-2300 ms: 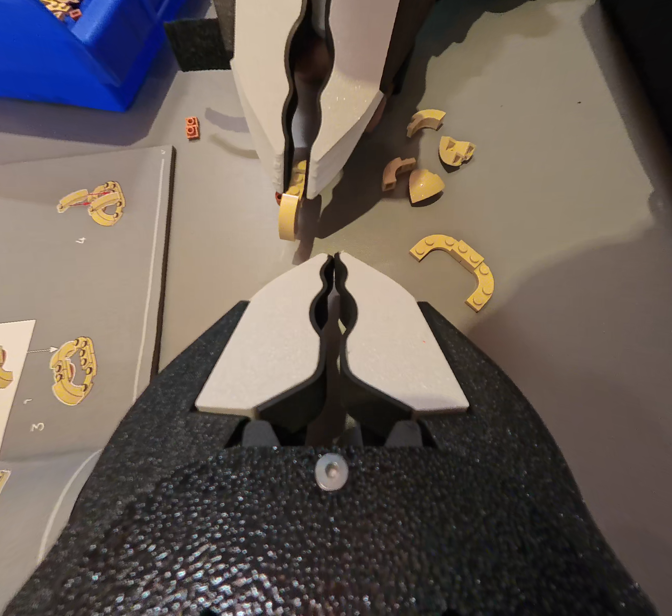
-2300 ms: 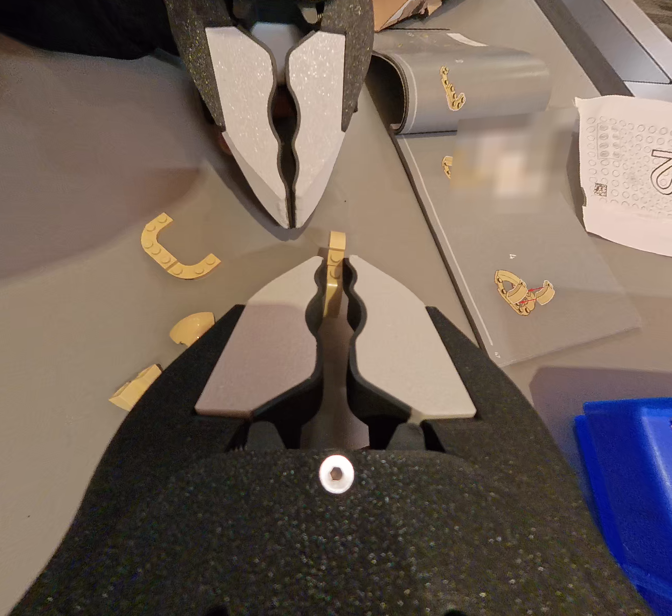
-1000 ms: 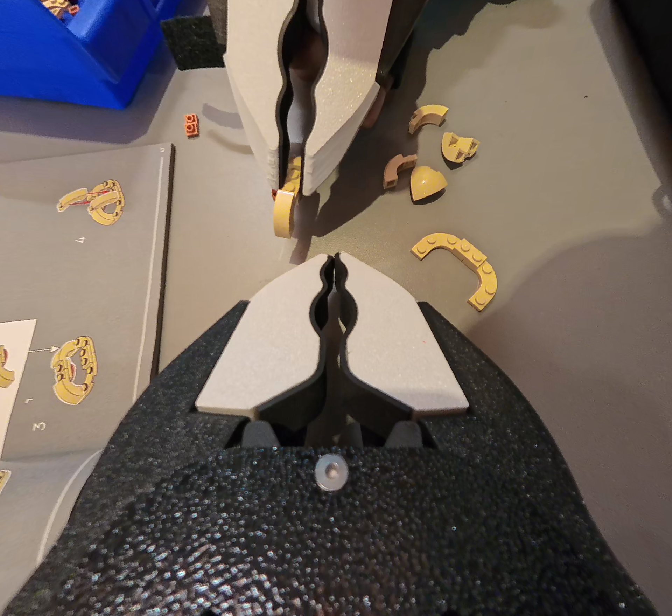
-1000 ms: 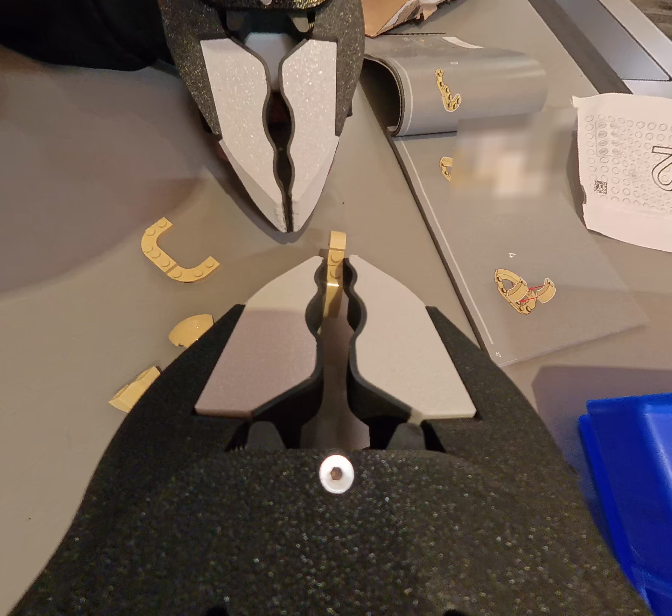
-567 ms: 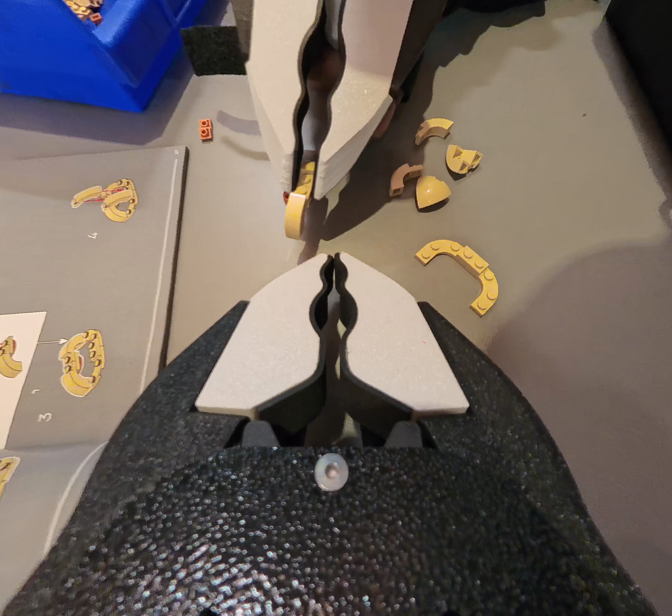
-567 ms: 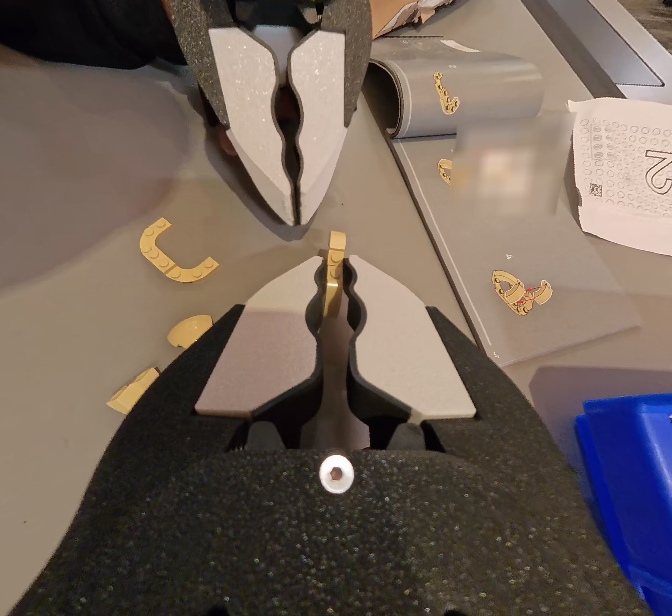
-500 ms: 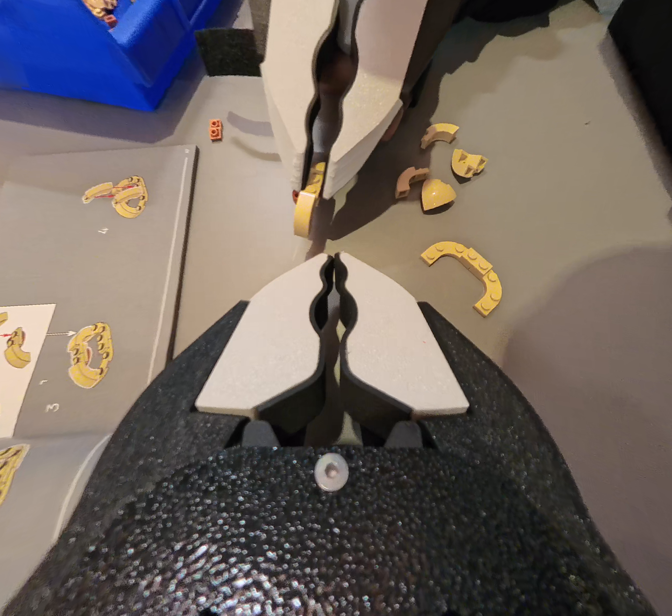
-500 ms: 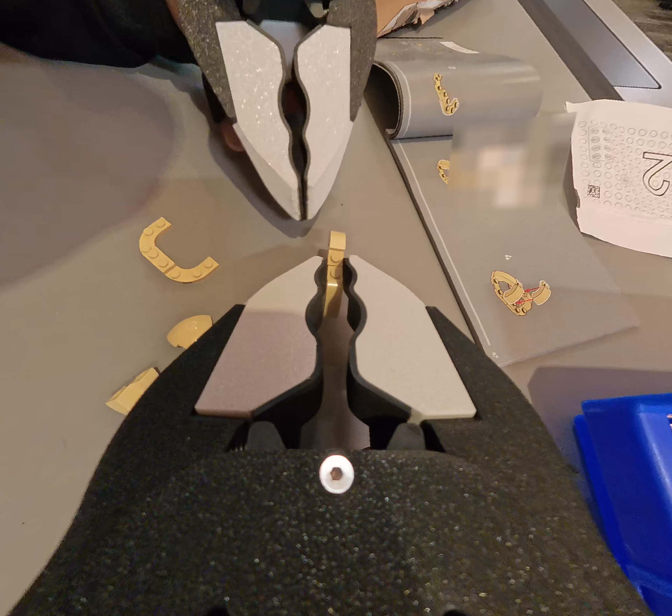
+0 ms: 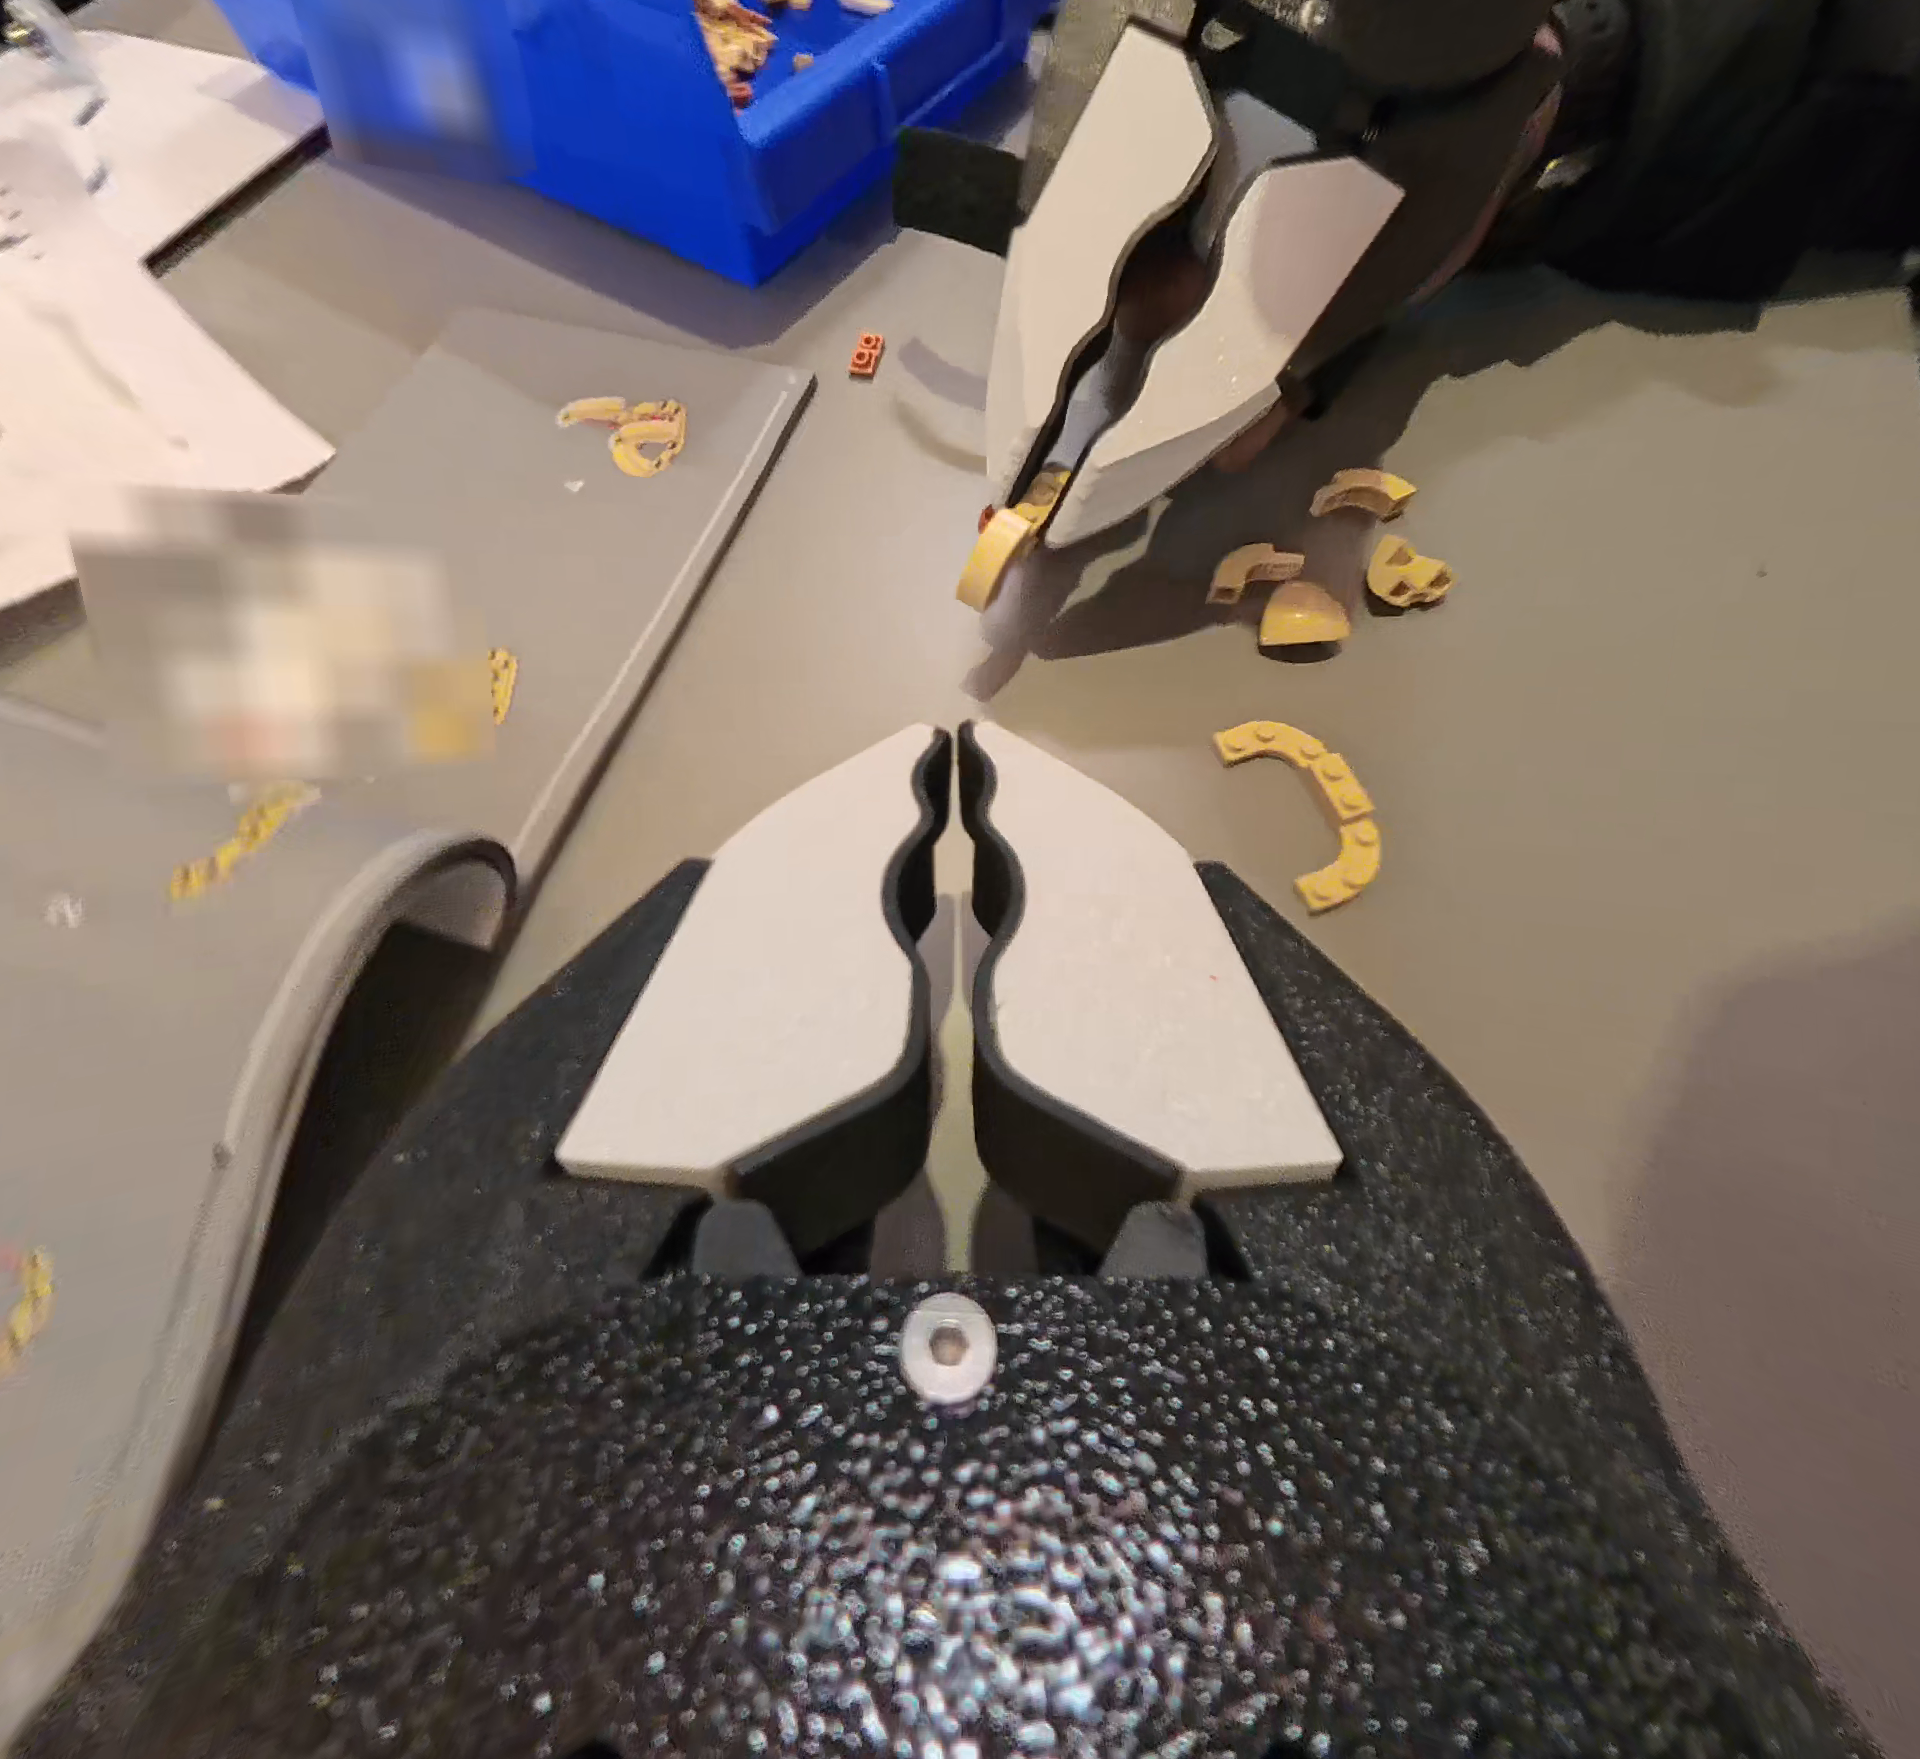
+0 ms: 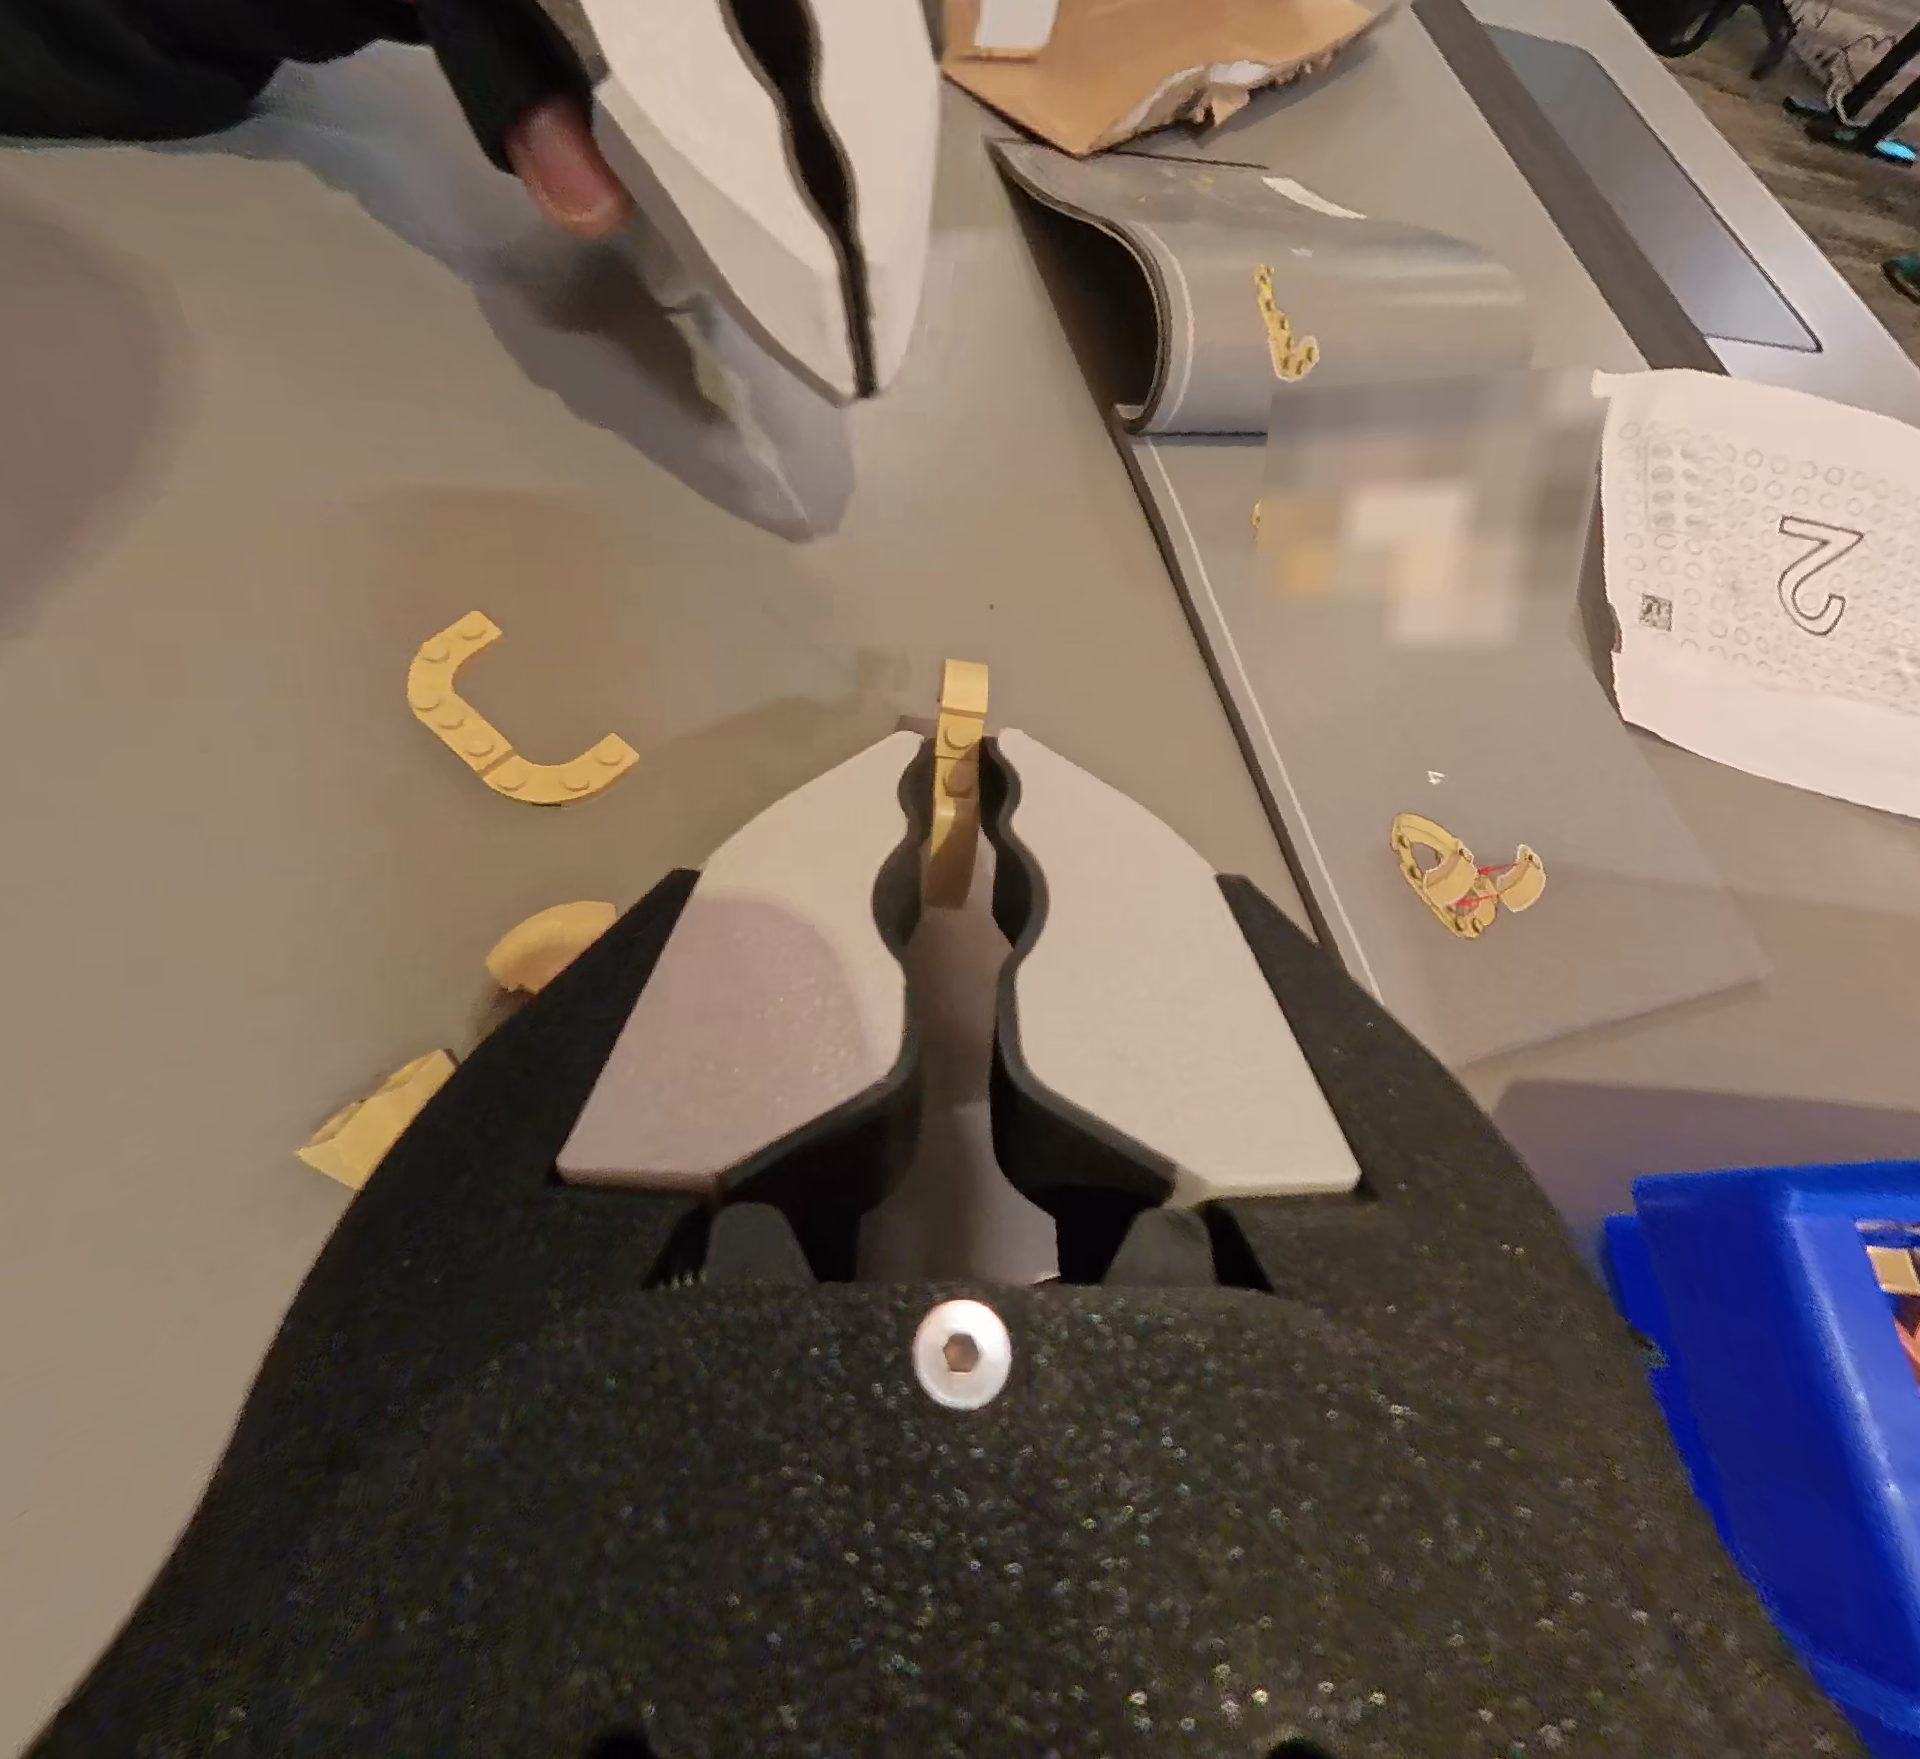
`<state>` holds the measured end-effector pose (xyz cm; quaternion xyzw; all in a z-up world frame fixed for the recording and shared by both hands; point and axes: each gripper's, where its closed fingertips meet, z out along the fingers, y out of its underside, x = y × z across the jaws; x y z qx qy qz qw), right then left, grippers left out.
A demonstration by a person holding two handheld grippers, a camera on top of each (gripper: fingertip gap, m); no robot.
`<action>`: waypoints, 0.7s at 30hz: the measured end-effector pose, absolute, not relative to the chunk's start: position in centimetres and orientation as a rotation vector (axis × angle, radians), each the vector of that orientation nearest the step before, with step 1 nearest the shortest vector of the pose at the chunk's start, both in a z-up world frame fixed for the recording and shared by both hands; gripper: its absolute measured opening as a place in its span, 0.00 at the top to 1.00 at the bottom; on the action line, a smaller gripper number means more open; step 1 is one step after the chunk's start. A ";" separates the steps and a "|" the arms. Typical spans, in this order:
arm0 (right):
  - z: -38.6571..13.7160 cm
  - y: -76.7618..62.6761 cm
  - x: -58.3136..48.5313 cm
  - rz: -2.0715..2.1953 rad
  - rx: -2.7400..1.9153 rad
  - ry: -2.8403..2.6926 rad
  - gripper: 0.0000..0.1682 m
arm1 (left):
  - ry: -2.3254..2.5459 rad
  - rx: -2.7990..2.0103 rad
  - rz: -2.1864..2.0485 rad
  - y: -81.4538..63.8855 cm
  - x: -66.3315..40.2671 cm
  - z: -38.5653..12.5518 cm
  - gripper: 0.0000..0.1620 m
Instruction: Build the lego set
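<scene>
We see R gripper w/ jaws pinching a tan curved lego piece edge-on; piece tip sticks out past the fingertips, above the grey table. L gripper: jaws pressed together, nothing between them, held over table opposite R gripper. Tan U-shaped plate lies flat on table just right of L tips. Approx. four small tan arch pieces clustered near R gripper. Instruction booklet open at L side; blue bin w/ more bricks beyond it. Small red-brown brick loose near booklet edge.
</scene>
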<state>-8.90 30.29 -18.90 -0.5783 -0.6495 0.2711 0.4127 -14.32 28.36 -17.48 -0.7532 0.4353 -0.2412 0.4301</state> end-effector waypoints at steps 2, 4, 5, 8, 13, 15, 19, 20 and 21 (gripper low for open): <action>-18.7 29.8 -9.1 0.707 -1.431 -1.650 0.95 | 1.032 -1.904 -0.598 26.5 -14.5 -17.7 1.00; -18.3 29.4 -9.2 0.721 -1.404 -1.669 0.95 | 1.024 -1.934 -0.608 24.4 -14.4 -18.0 0.99; -18.1 29.2 -9.3 0.721 -1.391 -1.681 0.96 | 1.009 -1.953 -0.613 23.5 -14.3 -18.1 0.99; -17.2 28.6 -9.4 0.730 -1.366 -1.693 0.96 | 0.937 -2.027 -0.715 21.0 -13.3 -18.4 0.94; -16.9 27.0 -9.6 0.735 -1.315 -1.767 0.96 | 0.932 -2.118 -0.671 20.1 -11.6 -19.9 0.86; -17.2 26.5 -9.5 0.722 -1.301 -1.803 0.96 | 0.973 -2.141 -0.604 20.4 -11.2 -20.6 0.84; -17.8 25.8 -9.2 0.724 -1.291 -1.862 0.96 | 1.072 -2.139 -0.531 20.8 -9.7 -21.2 0.83; -17.9 25.7 -9.1 0.724 -1.291 -1.874 0.96 | 1.087 -2.138 -0.518 20.9 -9.3 -21.3 0.83; -18.0 25.6 -9.0 0.727 -1.290 -1.885 0.96 | 1.098 -2.138 -0.510 21.1 -9.1 -21.4 0.83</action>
